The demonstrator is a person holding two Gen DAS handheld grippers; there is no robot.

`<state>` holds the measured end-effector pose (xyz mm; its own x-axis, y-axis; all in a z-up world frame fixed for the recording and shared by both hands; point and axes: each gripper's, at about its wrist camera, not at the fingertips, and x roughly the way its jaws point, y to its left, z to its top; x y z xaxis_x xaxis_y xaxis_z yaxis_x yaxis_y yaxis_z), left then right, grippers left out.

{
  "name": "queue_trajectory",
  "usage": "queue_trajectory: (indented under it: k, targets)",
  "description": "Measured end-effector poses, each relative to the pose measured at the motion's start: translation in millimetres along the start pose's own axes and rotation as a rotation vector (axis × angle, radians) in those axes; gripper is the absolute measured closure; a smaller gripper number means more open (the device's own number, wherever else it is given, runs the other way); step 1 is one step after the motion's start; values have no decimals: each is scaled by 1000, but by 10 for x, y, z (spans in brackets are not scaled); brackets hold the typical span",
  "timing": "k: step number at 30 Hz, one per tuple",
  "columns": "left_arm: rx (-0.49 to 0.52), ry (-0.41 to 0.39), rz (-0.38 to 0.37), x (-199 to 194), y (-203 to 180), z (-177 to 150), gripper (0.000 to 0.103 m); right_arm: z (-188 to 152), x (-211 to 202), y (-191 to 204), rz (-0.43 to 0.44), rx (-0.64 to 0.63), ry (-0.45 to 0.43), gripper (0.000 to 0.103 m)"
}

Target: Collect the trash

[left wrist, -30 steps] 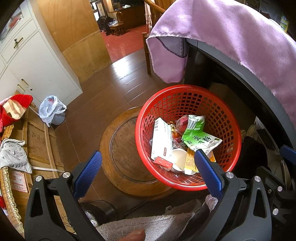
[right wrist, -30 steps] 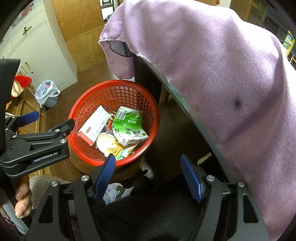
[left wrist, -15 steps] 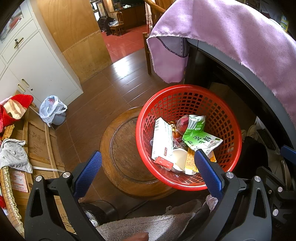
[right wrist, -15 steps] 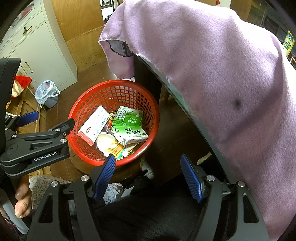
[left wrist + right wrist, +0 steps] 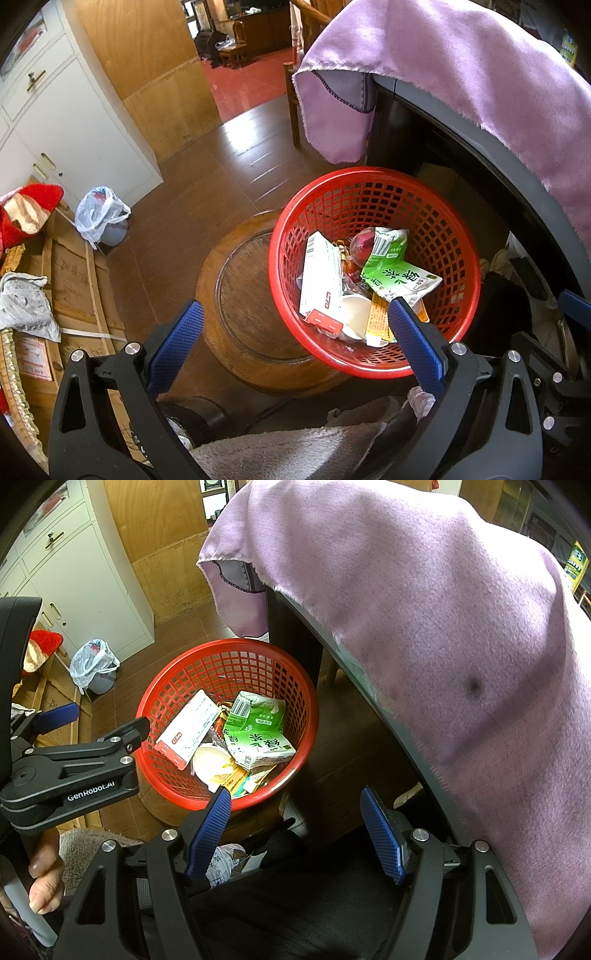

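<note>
A red mesh basket [image 5: 369,199] rests on a round wooden stool [image 5: 243,295] and holds trash: a white box with a red label [image 5: 319,280], a green carton [image 5: 400,275], a white cup [image 5: 354,317] and a yellow packet [image 5: 376,319]. My left gripper [image 5: 295,332] hangs open above the stool and the basket's near rim, gripping nothing. The right wrist view shows the same basket [image 5: 221,664], the green carton [image 5: 258,734] and the white box [image 5: 186,731]. My right gripper [image 5: 295,830] is open and empty, just right of the basket. The left gripper [image 5: 99,720] reaches in from the left.
A purple cloth [image 5: 461,74] drapes a dark table [image 5: 443,110] to the right of the basket. White cabinets [image 5: 66,122], a small bin lined with a plastic bag [image 5: 101,218] and flat cardboard [image 5: 70,280] lie to the left. A hand [image 5: 40,878] holds the left gripper.
</note>
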<state>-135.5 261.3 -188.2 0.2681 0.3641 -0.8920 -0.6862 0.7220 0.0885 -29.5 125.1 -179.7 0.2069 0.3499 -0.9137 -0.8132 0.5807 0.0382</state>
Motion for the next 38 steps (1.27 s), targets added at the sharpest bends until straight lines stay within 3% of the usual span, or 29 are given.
queue_trajectory:
  k: [38]
  targets:
    - [7,-6,28,0,-18,15,7,-2,-48,7,2,4,-12,32]
